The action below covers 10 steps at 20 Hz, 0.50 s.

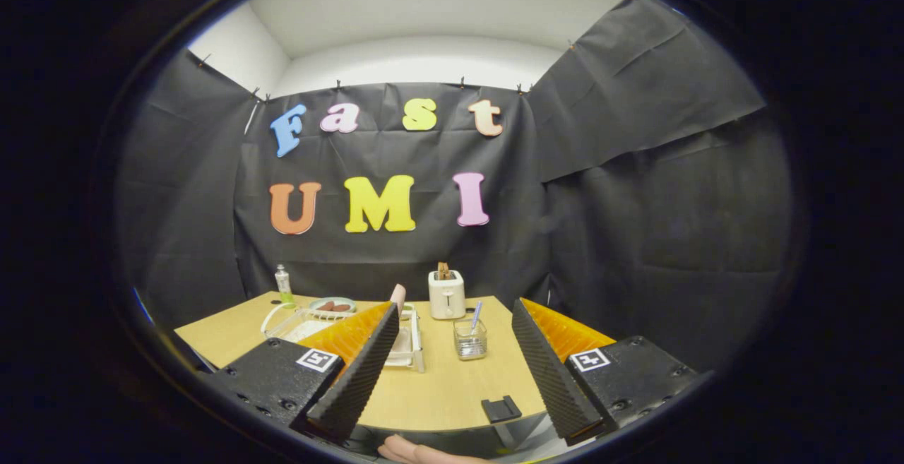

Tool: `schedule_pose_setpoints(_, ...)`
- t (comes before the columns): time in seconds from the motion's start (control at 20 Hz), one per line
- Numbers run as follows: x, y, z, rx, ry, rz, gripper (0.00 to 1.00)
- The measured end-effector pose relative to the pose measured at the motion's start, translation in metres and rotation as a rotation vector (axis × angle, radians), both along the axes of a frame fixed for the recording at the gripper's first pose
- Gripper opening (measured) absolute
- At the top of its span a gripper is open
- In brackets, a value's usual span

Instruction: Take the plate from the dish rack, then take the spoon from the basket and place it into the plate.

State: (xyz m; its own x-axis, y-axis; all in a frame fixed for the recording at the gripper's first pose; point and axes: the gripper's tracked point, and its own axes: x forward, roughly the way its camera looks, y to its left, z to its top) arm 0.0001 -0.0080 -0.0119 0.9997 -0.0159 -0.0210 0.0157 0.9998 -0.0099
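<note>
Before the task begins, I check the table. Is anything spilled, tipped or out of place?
Nothing stands out. The dish rack, spoon basket and toaster stand upright on the table; the hand-held gripper is open, holding nothing.

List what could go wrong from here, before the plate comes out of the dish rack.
1. The dish rack is partly hidden behind one finger of the open tongs, so the approach to the plate may be misjudged.
2. The spoon stands in a small clear basket; pulling it out could tip the basket.
3. The toaster stands close behind the basket and might get bumped.
</note>
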Motion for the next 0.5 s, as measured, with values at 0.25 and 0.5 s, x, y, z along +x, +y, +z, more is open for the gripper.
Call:
schedule_pose_setpoints(0.25,0.009,0.010,-0.007,0.011,0.032,0.007,1.00)
schedule_pose_setpoints(0.5,0.033,0.032,-0.020,0.037,0.110,0.034,1.00)
